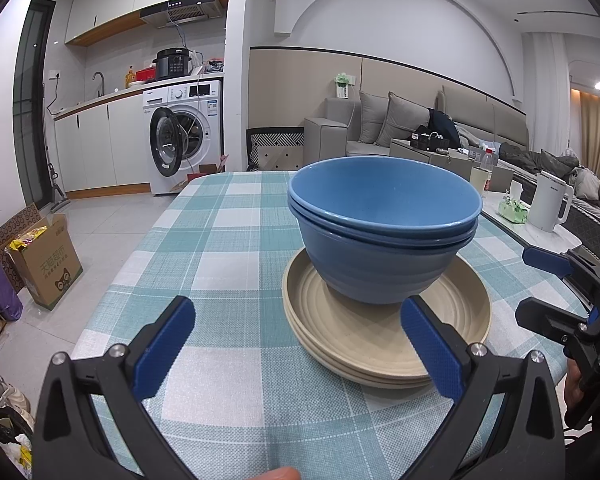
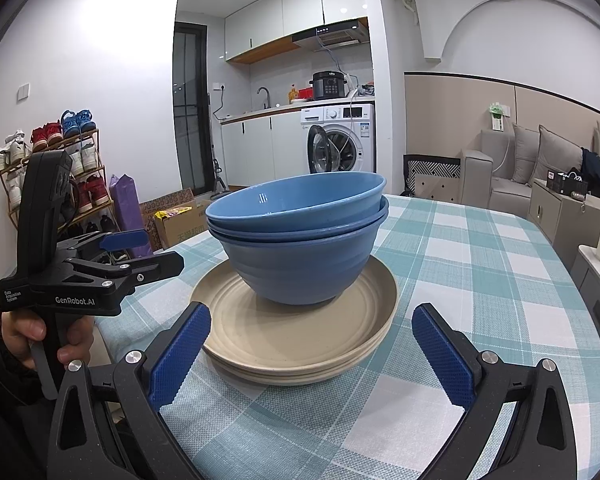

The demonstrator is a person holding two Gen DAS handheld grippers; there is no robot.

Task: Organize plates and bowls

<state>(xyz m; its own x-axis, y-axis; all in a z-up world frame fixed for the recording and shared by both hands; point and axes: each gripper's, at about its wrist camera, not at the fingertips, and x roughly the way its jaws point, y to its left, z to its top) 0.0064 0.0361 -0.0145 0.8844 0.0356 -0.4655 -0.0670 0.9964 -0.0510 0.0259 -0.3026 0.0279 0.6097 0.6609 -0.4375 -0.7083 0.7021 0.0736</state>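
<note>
Ahead of my left gripper (image 1: pixel 296 340), on a table under a teal-and-white checked cloth (image 1: pixel 220 240), sit two blue bowls (image 1: pixel 384 236) nested one inside the other. They rest in the middle of a short stack of beige plates (image 1: pixel 360 344), the top plate's ribbed rim showing all around the bowls. My left gripper's fingers are spread wide and hold nothing; its right finger pad (image 1: pixel 432 352) overlaps the near edge of the plates in this view, though I cannot tell whether it touches them, while the left pad hangs over bare cloth. From my right gripper (image 2: pixel 312 354) the same stack lies straight ahead, centred between its fingers, which are also spread wide and empty, just short of the plates' near rim. I see my left gripper off to the left of the stack in the right wrist view, held in a hand (image 2: pixel 40 336), its fingers apart and pointing toward the bowls. In the left wrist view my right gripper shows at the right edge, beside the plates. A white kettle (image 1: pixel 550 206) stands on a separate surface beyond the right side of the table.
</note>
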